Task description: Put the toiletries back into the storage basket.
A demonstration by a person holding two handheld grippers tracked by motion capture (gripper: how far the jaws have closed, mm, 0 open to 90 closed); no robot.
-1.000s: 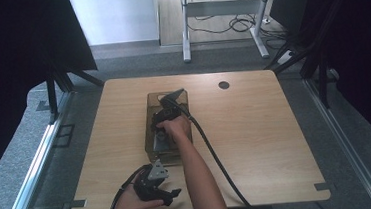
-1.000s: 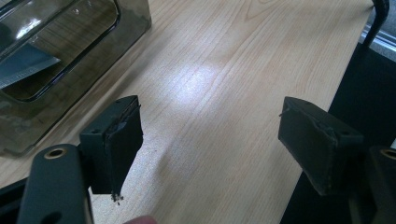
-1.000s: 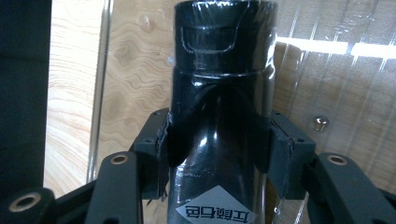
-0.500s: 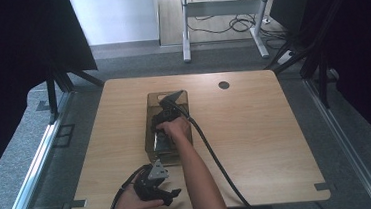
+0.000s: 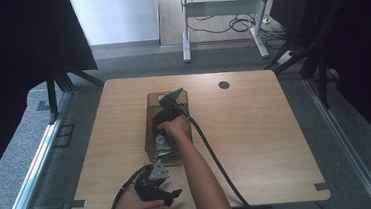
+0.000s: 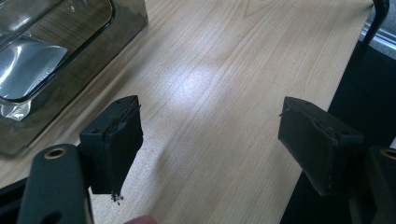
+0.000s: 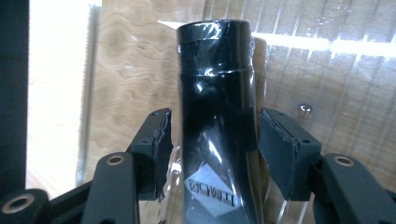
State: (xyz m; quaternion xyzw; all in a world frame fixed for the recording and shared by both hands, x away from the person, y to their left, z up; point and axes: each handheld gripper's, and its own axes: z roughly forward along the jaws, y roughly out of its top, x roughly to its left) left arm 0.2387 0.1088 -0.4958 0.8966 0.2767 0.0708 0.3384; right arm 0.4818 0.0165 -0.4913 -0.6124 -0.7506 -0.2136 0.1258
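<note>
Right gripper view puts the right gripper [image 7: 212,144] down inside a clear plastic bin [image 7: 299,60], its two black jaws set on either side of a dark cylinder wrapped in glossy film [image 7: 217,102]. The jaws sit close against the wrap, but whether they actually pinch it I cannot tell. A white label shows low on the cylinder.

From the high view, the right hand [image 5: 176,128] reaches into that bin [image 5: 149,101] at the middle of the wooden table [image 5: 265,128], with a silvery foil pouch [image 5: 161,144] lying in the bin's near end.

The left gripper [image 5: 156,186] rests at the table's near edge, jaws spread wide over bare wood, gripping nothing, the bin just beyond it.
</note>
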